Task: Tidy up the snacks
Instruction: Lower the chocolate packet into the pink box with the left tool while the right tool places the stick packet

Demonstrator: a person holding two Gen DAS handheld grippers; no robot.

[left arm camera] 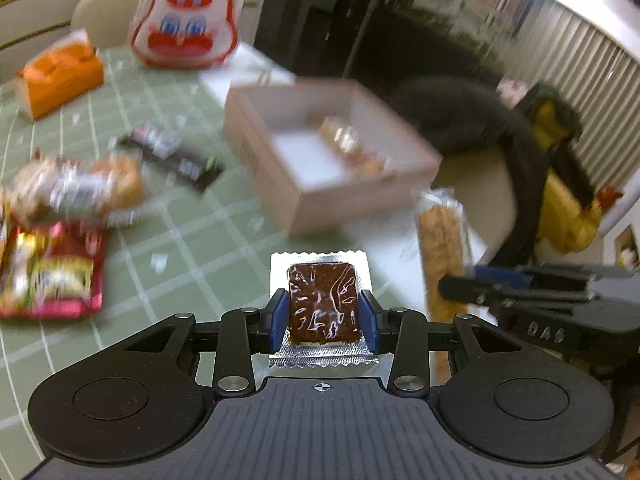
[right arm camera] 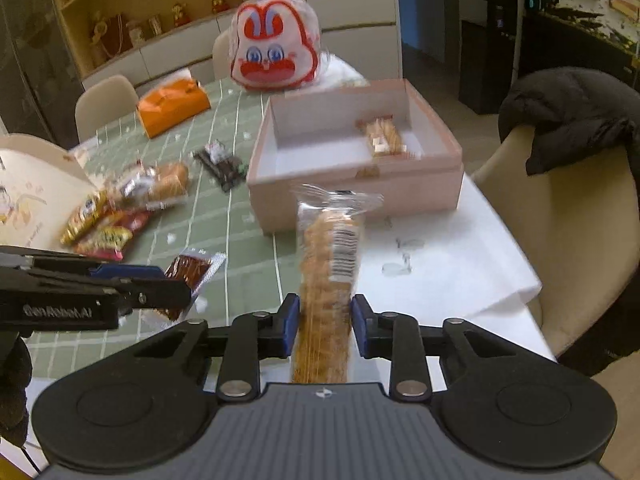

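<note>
Both grippers loaded; pink cardboard box (right arm camera: 352, 196) at 12 o'clock.
Left gripper (left arm camera: 323, 316) clamps the brown foil-wrapped square snack (left arm camera: 322, 304); right gripper (right arm camera: 325, 320) clamps the long clear-wrapped cracker pack (right arm camera: 326, 280). Both appear light, crushable: grip mid-body, gently.

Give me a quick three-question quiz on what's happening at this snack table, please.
1. What does the left gripper hold?
2. True or false: the pink box is empty.
3. The right gripper holds: A) orange pack, B) long cracker pack, C) nothing.

Key:
1. A chocolate-brown bar in a clear and silver wrapper.
2. False; one wrapped snack lies inside.
3. B.
</note>
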